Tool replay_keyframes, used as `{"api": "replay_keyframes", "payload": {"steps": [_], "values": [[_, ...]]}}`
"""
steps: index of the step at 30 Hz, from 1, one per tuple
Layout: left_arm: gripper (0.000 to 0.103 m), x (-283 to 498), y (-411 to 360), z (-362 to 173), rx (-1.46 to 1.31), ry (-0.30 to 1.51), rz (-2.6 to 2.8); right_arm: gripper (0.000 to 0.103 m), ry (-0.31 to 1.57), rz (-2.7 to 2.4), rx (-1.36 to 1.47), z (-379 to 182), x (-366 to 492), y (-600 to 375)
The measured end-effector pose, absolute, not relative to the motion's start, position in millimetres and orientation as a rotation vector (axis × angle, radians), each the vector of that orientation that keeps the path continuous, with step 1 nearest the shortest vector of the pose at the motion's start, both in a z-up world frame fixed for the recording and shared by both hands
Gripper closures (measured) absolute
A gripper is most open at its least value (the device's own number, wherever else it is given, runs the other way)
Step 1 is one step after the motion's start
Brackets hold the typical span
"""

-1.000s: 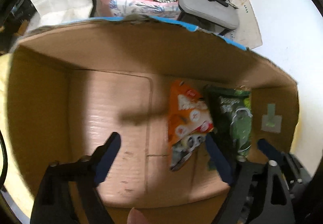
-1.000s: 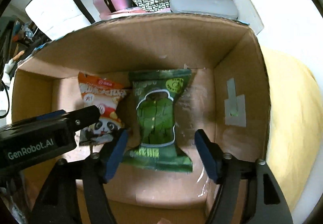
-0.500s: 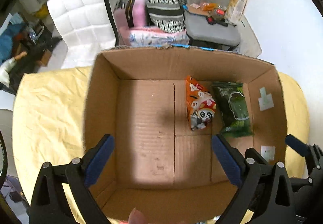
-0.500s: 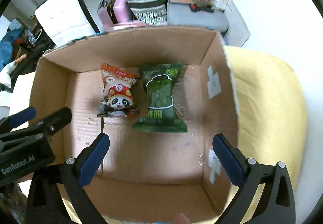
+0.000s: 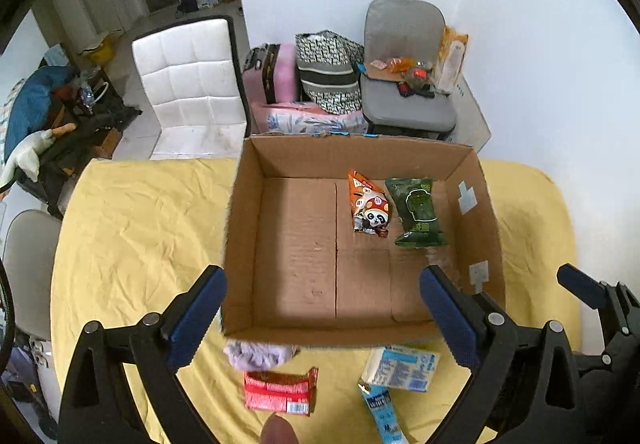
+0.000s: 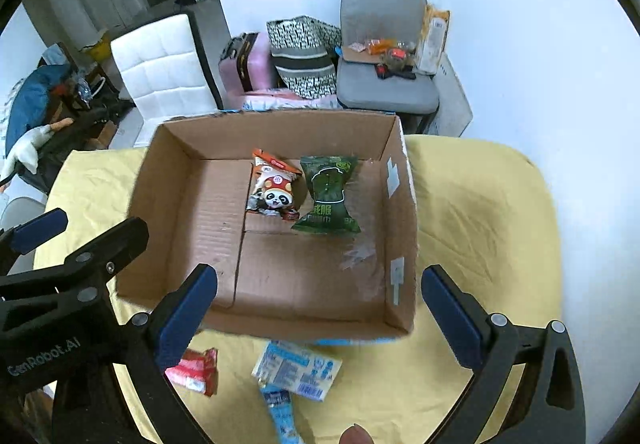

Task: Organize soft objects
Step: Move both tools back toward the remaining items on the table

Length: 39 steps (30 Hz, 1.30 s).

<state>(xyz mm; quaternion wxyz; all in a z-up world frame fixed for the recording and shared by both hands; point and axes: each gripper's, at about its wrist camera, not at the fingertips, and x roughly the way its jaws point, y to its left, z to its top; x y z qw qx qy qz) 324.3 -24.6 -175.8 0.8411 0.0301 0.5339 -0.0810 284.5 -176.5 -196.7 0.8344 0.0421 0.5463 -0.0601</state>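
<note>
Green packet (image 6: 330,192) in the cardboard box (image 6: 404,212), we noted long axis toward far wall, beside panda packet (image 6: 274,190), left gripper (image 5: 322,318) and right gripper (image 6: 320,318) spread wide, empty.

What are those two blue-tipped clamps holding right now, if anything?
Nothing. The left gripper and right gripper both stand open and empty above the cardboard box.

Orange panda packet (image 5: 370,206) and green packet (image 5: 418,212) flat, side by side in cardboard box (image 5: 244,228)
</note>
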Motion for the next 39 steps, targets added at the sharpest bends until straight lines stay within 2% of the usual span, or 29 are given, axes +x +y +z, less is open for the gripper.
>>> {"api": "replay_keyframes", "payload": {"steps": [6,11,19,24,29,35,39], "values": [[0.004,297.4,-10.6,-159.9,0.032,1.115,-0.148,0.000,1.135,-0.106,0.115,-173.0,252.2,-177.9],[0.004,276.7,14.4,-180.9,-0.067,1.194,-0.095,0.000,1.188,-0.060,0.118,-189.0,232.0,-183.2],[0.004,239.2,72.3,-287.8,-0.291,1.470,0.095,0.000,1.340,0.123,-0.084,-281.4,224.1,-161.7],[0.004,224.8,97.7,-353.5,-0.546,1.604,0.142,0.000,1.437,0.221,-0.247,-343.5,227.9,-143.8],[0.004,220.9,106.9,-400.0,-0.732,1.664,0.182,0.000,1.506,0.285,-0.323,-387.8,234.8,-135.4],[0.004,225.6,108.3,-440.9,-0.833,1.711,0.225,0.000,1.581,0.333,-0.260,-421.4,249.2,-143.6],[0.004,223.9,109.4,-456.3,-0.880,1.712,0.252,0.007,1.615,0.362,-0.236,-431.2,251.5,-145.0]]}}
